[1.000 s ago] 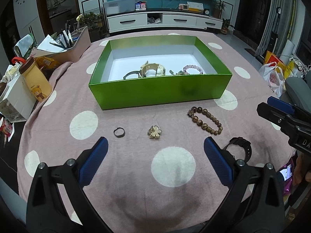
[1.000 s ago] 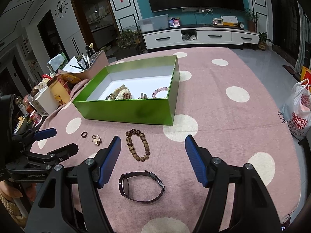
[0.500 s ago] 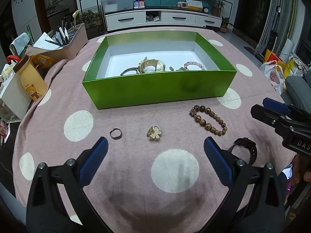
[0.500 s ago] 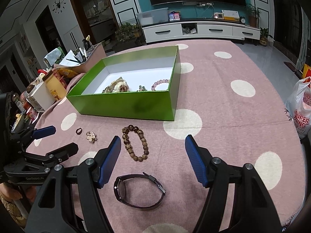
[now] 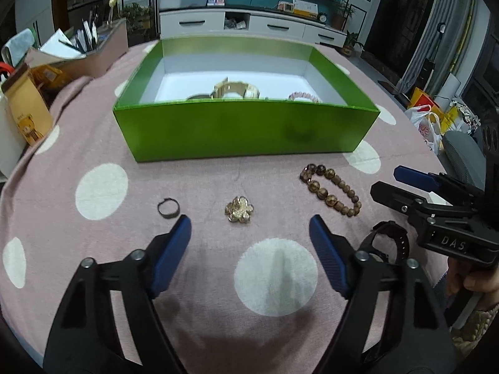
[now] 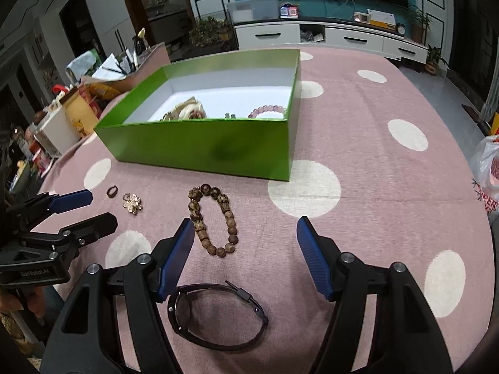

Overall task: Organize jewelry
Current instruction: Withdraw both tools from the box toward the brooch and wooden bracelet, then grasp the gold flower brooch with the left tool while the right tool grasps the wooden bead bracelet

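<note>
A green box [image 5: 246,131] [image 6: 199,146] with a white inside holds a pale watch [image 5: 235,90] and a pink bead bracelet [image 6: 266,110]. In front of it on the pink dotted cloth lie a dark ring [image 5: 168,208] [image 6: 111,191], a gold flower brooch [image 5: 239,209] [image 6: 132,203], a brown bead bracelet [image 5: 330,193] [image 6: 213,219] and a black watch [image 6: 215,316] [image 5: 389,243]. My left gripper [image 5: 249,227] hovers just short of the brooch, its jaws closing with nothing between them. My right gripper [image 6: 243,229] stands open over the near end of the bead bracelet, above the black watch.
A tan box of pens and papers [image 5: 81,53], a yellow carton [image 5: 26,109] and other clutter sit at the left table edge. Plastic bags [image 5: 430,124] lie on the floor at the right. A TV cabinet [image 5: 249,25] stands behind.
Both grippers have sunk toward the cloth and moved in on the jewelry. The left jaws have narrowed. The right jaws look the same.
</note>
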